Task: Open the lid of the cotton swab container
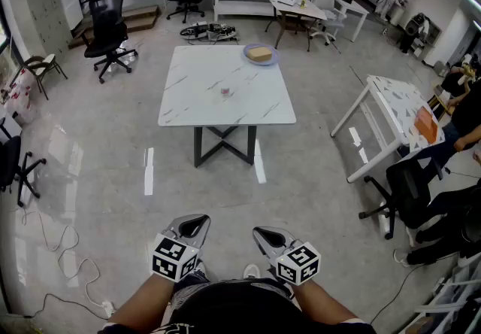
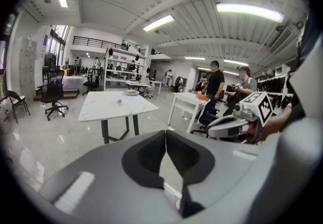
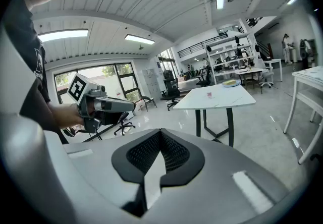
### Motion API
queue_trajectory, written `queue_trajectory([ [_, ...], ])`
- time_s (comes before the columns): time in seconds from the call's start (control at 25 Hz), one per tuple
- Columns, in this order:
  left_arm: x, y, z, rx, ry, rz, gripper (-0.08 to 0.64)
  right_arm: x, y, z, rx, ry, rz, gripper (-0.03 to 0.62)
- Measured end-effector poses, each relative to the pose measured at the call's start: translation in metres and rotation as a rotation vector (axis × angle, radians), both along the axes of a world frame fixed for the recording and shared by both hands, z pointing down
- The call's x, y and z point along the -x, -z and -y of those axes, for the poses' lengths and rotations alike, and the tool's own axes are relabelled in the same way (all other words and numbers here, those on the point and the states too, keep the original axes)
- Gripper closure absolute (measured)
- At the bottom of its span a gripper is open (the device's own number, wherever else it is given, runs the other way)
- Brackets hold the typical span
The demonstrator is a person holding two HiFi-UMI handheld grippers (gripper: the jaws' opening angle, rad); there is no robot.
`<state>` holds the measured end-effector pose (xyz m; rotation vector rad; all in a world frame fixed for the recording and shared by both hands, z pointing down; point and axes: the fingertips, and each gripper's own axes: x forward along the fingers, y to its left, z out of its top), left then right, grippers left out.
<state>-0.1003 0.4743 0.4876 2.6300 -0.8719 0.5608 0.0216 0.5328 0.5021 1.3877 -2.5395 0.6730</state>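
Far ahead, white marbled table [image 1: 192, 95]. Left gripper [image 1: 197, 223] and right gripper [image 1: 264, 234] low by the body, jaws together, empty. Cotton swab container [image 1: 225, 90]: tiny pinkish blob near table centre, lid unreadable.

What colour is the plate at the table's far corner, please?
The plate is pale blue, clearest in the head view.
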Motion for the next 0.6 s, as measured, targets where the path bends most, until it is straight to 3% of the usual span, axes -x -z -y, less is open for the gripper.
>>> queue_trajectory([
  [0.6, 0.0068, -0.0009, 0.0065, 0.0, 0.0, -0.007, 0.5, 0.0076, 0.0045, 0.0073, -0.01, -0.002, 0.006, 0.592],
])
